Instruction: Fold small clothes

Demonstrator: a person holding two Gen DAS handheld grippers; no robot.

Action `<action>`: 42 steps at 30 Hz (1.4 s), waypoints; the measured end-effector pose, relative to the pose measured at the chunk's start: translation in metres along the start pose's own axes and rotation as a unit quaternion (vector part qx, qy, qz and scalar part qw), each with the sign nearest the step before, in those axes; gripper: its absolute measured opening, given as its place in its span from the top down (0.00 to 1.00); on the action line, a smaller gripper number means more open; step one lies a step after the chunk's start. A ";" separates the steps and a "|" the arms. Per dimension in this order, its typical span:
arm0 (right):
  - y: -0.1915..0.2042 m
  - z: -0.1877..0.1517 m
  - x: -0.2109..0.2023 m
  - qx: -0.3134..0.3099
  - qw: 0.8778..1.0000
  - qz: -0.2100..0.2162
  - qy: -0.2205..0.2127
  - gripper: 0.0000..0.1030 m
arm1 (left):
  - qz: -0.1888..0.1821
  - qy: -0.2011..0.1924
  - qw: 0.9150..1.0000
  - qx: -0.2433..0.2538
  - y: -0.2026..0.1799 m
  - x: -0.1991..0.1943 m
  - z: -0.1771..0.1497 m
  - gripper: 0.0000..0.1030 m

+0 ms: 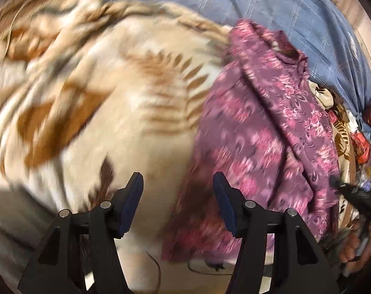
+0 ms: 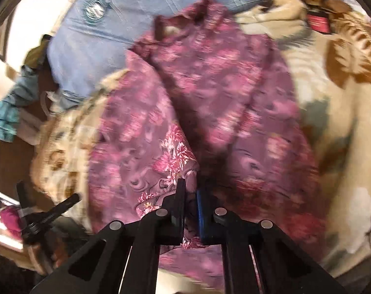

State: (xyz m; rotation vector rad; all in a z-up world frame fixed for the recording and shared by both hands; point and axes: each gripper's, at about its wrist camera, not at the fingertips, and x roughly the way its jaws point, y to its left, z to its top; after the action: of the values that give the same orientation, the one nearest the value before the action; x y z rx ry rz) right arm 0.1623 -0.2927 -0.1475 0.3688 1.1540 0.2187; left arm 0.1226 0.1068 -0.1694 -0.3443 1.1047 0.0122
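A purple floral garment [image 2: 209, 103] is spread, creased and partly folded over itself, on a cream blanket with brown leaf prints [image 1: 112, 122] that covers a bed. In the right wrist view the garment fills the middle of the picture, its collar end [image 2: 185, 17] lying toward a blue pillow [image 2: 92, 44], and a gathered fold of its near edge is pinched between the nearly closed fingers of the right claw [image 2: 190, 196]; cloth is seen on both sides of the pads and between them. In the left wrist view the same garment [image 1: 271, 134] is seen to the right of centre, running from the blue bedding [image 1: 295, 24] at the top down toward the lower edge. The left claw [image 1: 178, 188] is held well open over the blanket just beside the garment's left edge, and nothing is caught between its fingers; its right fingertip [image 1: 221, 183] is seen against the garment's edge, though contact cannot be told through the blur. The tip of the right claw [image 1: 352, 191] is visible at the far right of that view, against the garment's other side. Beyond the pillow, a teal cloth [image 2: 6, 120] is seen at the left margin of the right wrist view, and a dark red label [image 2: 318, 22] is seen on the blanket near its top. Much of both pictures is smeared by motion blur.
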 end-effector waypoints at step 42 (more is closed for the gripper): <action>-0.074 -0.077 -0.080 0.121 0.987 -0.094 -0.044 0.94 | -0.040 0.015 0.999 0.022 -0.028 -0.004 -0.038 0.97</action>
State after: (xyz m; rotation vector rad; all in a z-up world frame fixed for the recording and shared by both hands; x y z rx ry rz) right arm 0.0591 -0.3754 -0.1359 0.4761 1.1239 -0.1042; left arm 0.0924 0.0700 -0.1737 -0.3499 1.1177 -0.0887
